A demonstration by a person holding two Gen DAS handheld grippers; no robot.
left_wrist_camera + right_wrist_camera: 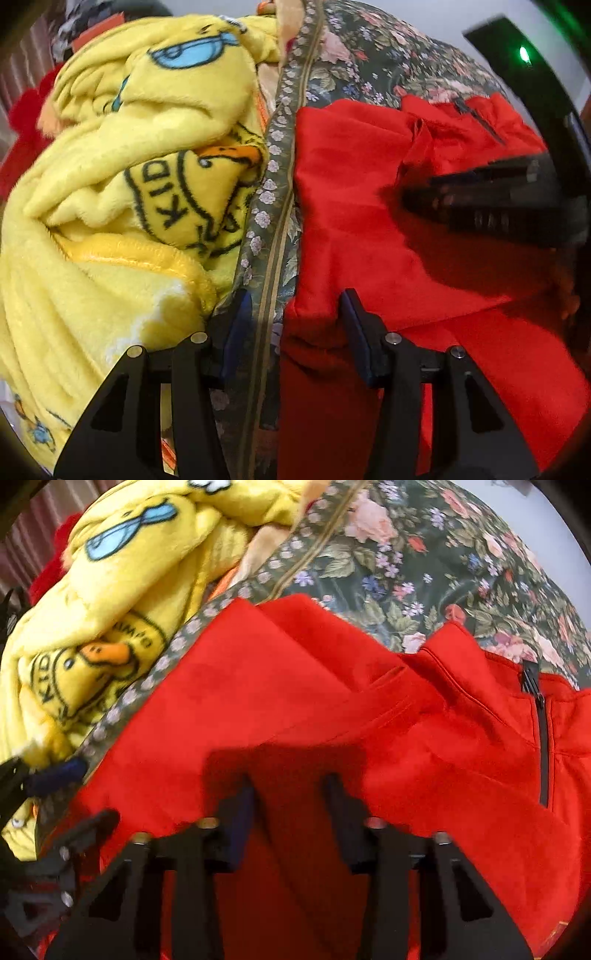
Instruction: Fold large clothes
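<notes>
I see the red fleece garment [295,686] lying rumpled on the floral cover — dark zipper [543,746] at its right, its left edge along the border.

Garment [351,192] lies on bedspread [369,55], blanket [110,166] left.

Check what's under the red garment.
The red garment lies on a dark floral cover, which shows past its far edge and along a flowered border strip beside the yellow duck blanket. Whatever is beneath the garment's middle is covered.
</notes>
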